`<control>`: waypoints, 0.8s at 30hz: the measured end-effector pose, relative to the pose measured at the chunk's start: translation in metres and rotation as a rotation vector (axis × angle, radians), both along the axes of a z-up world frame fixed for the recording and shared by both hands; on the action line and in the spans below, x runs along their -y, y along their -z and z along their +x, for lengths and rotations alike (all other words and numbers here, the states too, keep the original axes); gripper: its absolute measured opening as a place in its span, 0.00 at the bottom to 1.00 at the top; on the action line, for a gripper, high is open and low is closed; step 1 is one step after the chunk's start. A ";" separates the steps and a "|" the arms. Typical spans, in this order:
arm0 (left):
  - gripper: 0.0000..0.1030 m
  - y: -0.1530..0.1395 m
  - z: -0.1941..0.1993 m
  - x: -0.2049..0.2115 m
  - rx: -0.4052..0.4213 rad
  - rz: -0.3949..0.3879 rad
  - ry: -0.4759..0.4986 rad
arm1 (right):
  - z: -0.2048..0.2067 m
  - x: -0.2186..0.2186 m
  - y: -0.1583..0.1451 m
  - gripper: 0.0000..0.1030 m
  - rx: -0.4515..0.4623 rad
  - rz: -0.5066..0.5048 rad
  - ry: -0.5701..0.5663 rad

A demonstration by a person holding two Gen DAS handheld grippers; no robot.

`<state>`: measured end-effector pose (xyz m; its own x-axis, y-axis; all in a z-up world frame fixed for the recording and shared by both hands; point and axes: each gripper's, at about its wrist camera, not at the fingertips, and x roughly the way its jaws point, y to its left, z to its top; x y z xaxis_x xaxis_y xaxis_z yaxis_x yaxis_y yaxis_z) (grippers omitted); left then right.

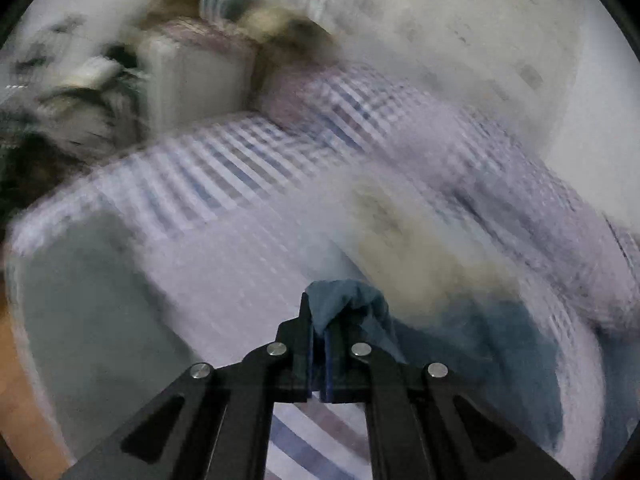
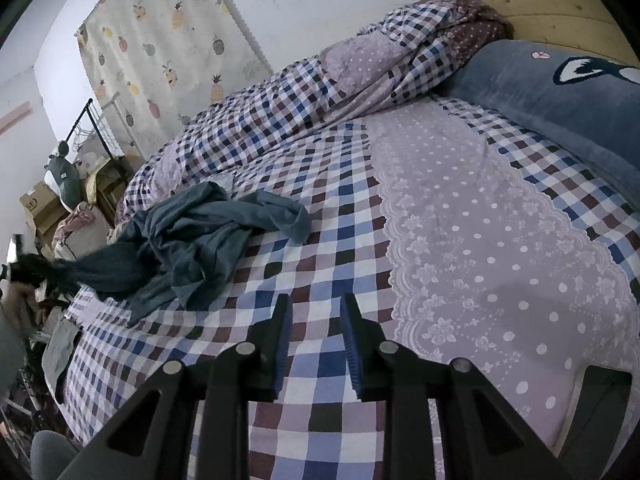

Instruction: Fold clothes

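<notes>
A bed (image 2: 460,216) spread with a checked and dotted lilac sheet fills most of the right wrist view, running from the near edge to a wooden headboard (image 2: 548,6) at the far right. Along its far side lies a rolled duvet (image 2: 304,92) in the same check, and against the headboard sits a long grey-blue pillow (image 2: 560,92). On the wall beyond the duvet hangs a cloth printed with pineapples (image 2: 160,40), and at the far left stands a dark clothes rail (image 2: 96,128) with cardboard boxes below it. The task's thing, a crumpled teal garment (image 2: 208,240), lies on the left part of the bed, one end stretched off toward the left edge of the view. The right tongs (image 2: 316,312) hover released over the bare checked sheet, to the near right of the garment and apart from it. The left wrist view is heavily smeared by motion; only the left tongs (image 1: 320,328) are sharp there, clenched on a fold of the teal garment, which bunches over the fingertips and trails off to the right above the blurred checked sheet.
</notes>
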<state>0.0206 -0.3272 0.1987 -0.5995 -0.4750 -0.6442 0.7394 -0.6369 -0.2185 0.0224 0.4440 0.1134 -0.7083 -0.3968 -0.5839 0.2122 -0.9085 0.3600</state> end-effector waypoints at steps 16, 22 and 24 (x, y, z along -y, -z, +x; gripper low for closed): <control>0.77 0.089 0.057 -0.039 -0.062 0.111 0.245 | -0.010 0.047 0.014 0.27 0.028 0.093 -0.085; 0.81 0.113 0.039 -0.200 -0.109 0.166 0.588 | -0.012 0.057 0.012 0.29 0.021 0.084 -0.098; 0.81 0.118 0.022 -0.252 -0.074 0.173 0.704 | -0.012 0.060 0.012 0.31 0.019 0.084 -0.106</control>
<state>0.0430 -0.0752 0.0803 -0.7704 0.1439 -0.6211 0.1469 -0.9079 -0.3926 0.0104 0.3837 0.1015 -0.6533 -0.4179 -0.6313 0.3027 -0.9085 0.2880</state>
